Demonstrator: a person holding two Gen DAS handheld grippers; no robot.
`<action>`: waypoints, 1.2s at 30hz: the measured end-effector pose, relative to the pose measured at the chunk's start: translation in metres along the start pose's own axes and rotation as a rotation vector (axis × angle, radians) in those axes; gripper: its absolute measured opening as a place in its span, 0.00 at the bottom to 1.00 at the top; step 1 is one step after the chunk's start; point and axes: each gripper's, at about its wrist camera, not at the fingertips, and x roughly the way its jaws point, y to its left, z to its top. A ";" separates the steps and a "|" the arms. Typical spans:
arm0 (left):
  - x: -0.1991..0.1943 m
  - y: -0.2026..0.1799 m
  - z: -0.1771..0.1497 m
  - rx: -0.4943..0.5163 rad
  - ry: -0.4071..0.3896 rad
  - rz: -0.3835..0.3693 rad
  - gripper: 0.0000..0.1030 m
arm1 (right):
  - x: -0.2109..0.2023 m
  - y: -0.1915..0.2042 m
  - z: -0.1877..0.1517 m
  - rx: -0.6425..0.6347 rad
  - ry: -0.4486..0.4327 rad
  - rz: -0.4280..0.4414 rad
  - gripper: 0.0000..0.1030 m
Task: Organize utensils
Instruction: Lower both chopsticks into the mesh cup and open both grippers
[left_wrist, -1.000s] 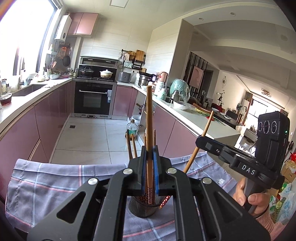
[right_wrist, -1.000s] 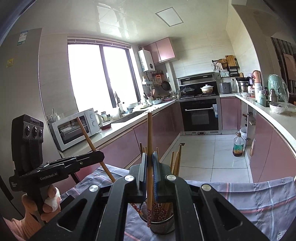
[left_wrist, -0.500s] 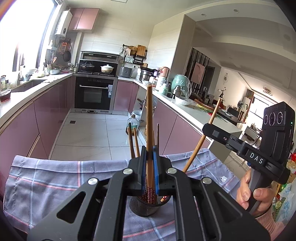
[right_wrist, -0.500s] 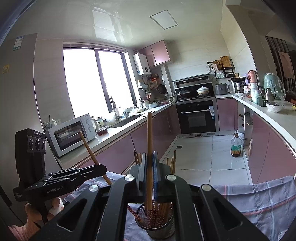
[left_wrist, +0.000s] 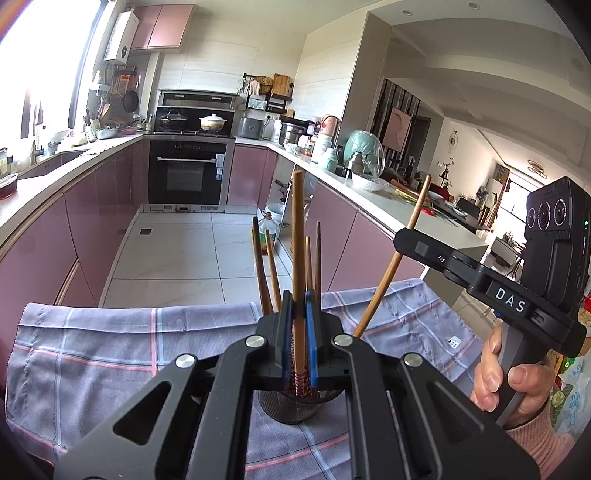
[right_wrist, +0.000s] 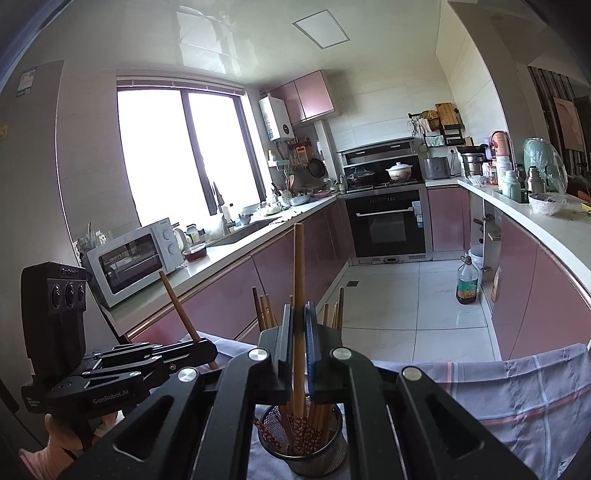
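A black mesh holder (left_wrist: 295, 408) (right_wrist: 306, 448) stands on the checked cloth (left_wrist: 110, 343) and holds several wooden chopsticks. My left gripper (left_wrist: 298, 325) is shut on a chopstick (left_wrist: 297, 240), held upright with its patterned tip inside the holder. My right gripper (right_wrist: 298, 332) is shut on another chopstick (right_wrist: 298, 280), also upright with its tip down in the holder. Each gripper shows in the other's view: the right one (left_wrist: 413, 245) with its chopstick slanted, the left one (right_wrist: 199, 349) likewise.
The cloth-covered table edge faces a kitchen with pink cabinets. A microwave (right_wrist: 133, 254) stands on the left counter. A bottle (right_wrist: 467, 282) stands on the tiled floor. A bowl (left_wrist: 367, 181) and jars sit on the right counter.
Both grippers have lowered their chopsticks, so the tips now sit deeper in the holder. The holder looks nearer and lower in both views.
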 end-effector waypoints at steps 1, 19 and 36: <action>0.002 0.000 -0.001 0.001 0.007 0.000 0.07 | 0.001 0.001 -0.002 -0.002 0.007 0.000 0.05; 0.028 0.010 -0.003 0.015 0.096 0.007 0.07 | 0.033 0.008 -0.020 -0.032 0.132 0.012 0.05; 0.055 0.016 -0.013 0.009 0.147 -0.008 0.07 | 0.047 0.006 -0.024 -0.028 0.179 0.007 0.05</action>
